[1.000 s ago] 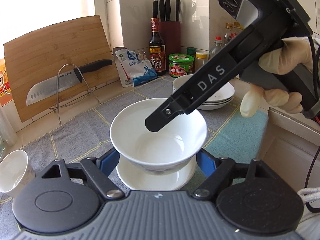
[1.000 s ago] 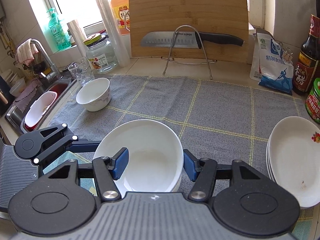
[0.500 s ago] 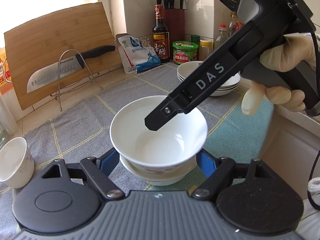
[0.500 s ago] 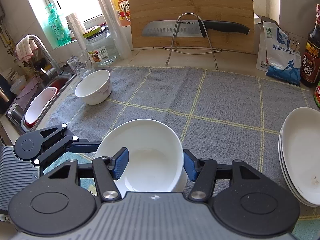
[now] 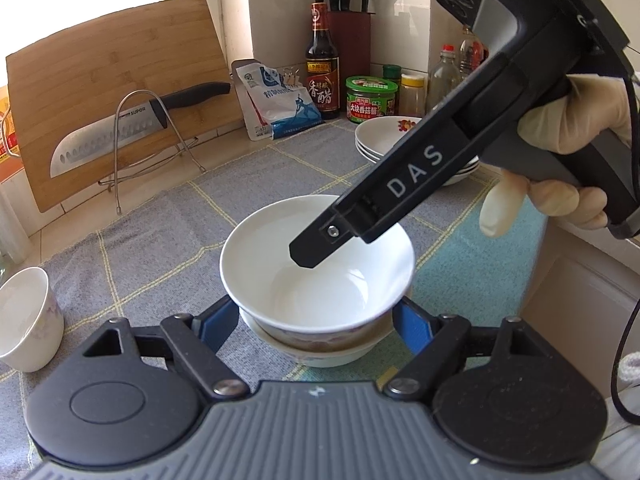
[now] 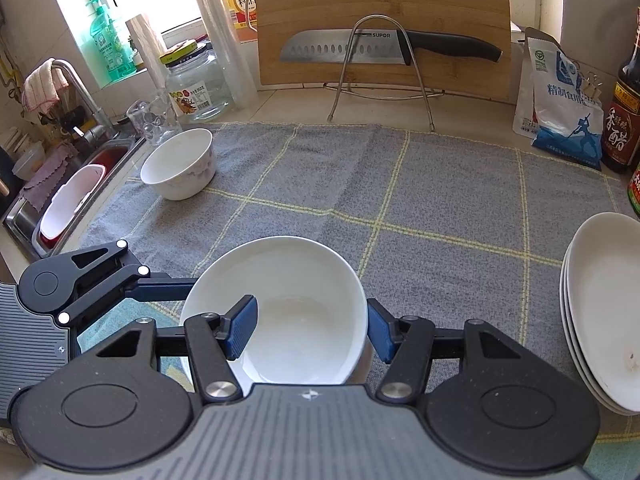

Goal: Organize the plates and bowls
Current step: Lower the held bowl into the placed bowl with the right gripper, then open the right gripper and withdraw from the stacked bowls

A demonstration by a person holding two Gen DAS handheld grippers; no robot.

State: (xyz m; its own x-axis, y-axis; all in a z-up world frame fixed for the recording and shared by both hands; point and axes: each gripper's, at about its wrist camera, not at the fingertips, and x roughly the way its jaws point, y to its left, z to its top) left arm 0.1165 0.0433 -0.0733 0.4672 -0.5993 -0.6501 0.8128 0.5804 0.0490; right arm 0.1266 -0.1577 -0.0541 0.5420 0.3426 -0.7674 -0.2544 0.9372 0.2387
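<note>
Near the front edge of the grey checked cloth, partly over a turquoise mat: a plain white glazed ceramic bowl, upright, nested inside a second white bowl with a faint pattern below its rim.

Around the upper bowl, the left gripper: blue pads set against opposite flanks just under the rim, clenched on that bowl as far as the left wrist view shows.

Over the same bowl, the right gripper, held in a pale gloved hand. One blue pad down inside the hollow, the other outside, just beside the right rim. Wide gap between them, far more than the thin wall; jaws released, grasping nothing. In the left wrist view, one black fingertip dipping into the hollow, contact with the glaze impossible to tell.

Off to the right on the cloth, well apart from the nested pair: a stack of shallow white plates, the top one showing a small red motif at its far edge.

Off to the left, near the sink side: a smaller white bowl with a faint lilac pattern, upright and alone.

Against the back wall: a bamboo cutting board, with a black-handled steel knife resting across a wire stand in front of it.
</note>
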